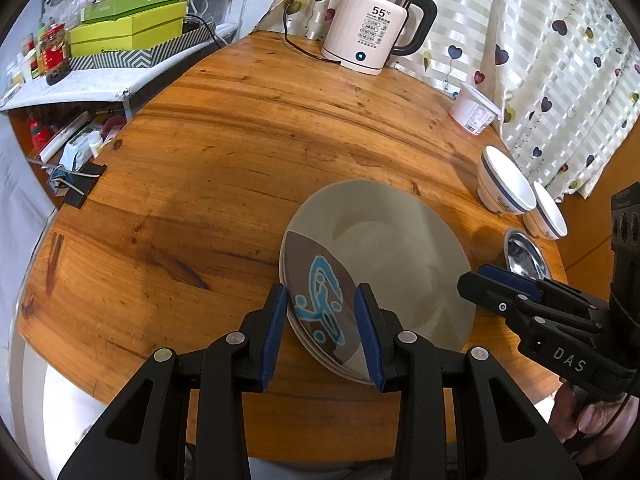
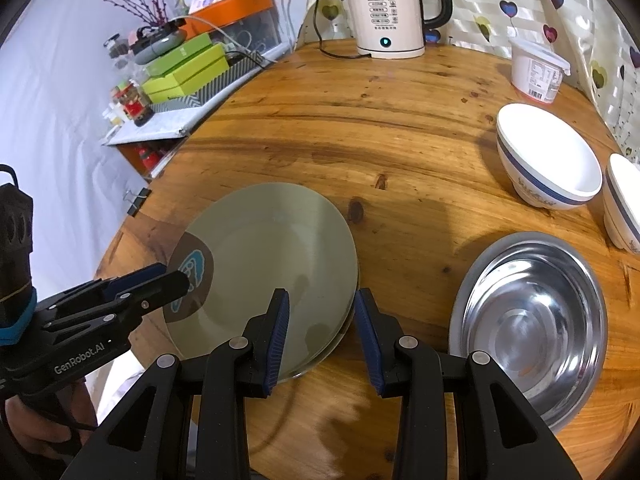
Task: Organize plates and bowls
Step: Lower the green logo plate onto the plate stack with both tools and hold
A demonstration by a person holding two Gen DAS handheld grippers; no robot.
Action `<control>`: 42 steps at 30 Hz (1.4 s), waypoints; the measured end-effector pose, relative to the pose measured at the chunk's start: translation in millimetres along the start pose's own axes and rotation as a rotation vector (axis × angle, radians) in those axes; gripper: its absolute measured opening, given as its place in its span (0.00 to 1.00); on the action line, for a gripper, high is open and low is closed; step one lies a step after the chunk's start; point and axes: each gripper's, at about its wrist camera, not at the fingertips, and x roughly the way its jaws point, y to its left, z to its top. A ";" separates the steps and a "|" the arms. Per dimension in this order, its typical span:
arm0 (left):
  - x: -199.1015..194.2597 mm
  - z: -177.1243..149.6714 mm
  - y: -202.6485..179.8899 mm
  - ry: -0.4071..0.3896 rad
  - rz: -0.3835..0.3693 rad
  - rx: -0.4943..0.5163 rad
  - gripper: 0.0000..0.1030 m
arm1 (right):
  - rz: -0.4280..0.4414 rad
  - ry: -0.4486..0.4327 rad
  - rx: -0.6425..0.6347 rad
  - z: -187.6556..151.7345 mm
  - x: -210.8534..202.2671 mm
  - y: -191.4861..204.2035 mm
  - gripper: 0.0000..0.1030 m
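warm wooden round desk (image 2: 400, 128) with visible grain and knots fills both views, backed by a pale striped curtain (image 1: 540, 60) printed with hearts. at far left, a white shelf (image 1: 60, 88) holds two lime green boxes (image 1: 132, 28), a red-lidded jar (image 1: 54, 52) and other clutter too small to make out. a black binder clip (image 1: 82, 186) sits at the desk's left edge.

near the front edge lies a stack of plates (image 1: 384, 248), grey-green and glossy, with a brown patch bearing a blue pattern on the top one; the edges of at least three show, the exact count is unclear. the left gripper (image 1: 320, 332) hovers at the stack's left rim, its blue ribbed pads partly open on either side of the rim and not seen pressing on it. the right gripper (image 2: 322, 336) hangs over the stack's right rim, its pads likewise partly open and gripping nothing. a hand (image 1: 588, 416) holding it is cut off at the frame edge.

at the back stands one cream electric kettle (image 2: 384, 12) with a black handle and a corded base. right of the plates sits one shiny steel bowl (image 2: 528, 328), round and shallow. behind it are two white ceramic bowls (image 2: 548, 156) with blue bands, the second cut off at the edge, and one white plastic tub (image 2: 538, 70) with a label.
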 end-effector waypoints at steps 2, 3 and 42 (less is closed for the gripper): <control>-0.2 -0.7 -0.5 0.000 0.002 0.003 0.35 | 0.003 0.001 -0.002 -0.1 0.1 0.0 0.33; -0.2 -0.7 -0.5 0.000 0.003 0.003 0.35 | 0.004 0.002 -0.003 -0.1 0.5 0.3 0.33; 4.0 1.5 -1.7 0.004 0.013 -0.006 0.35 | 0.019 0.019 0.014 -2.5 3.2 -3.7 0.33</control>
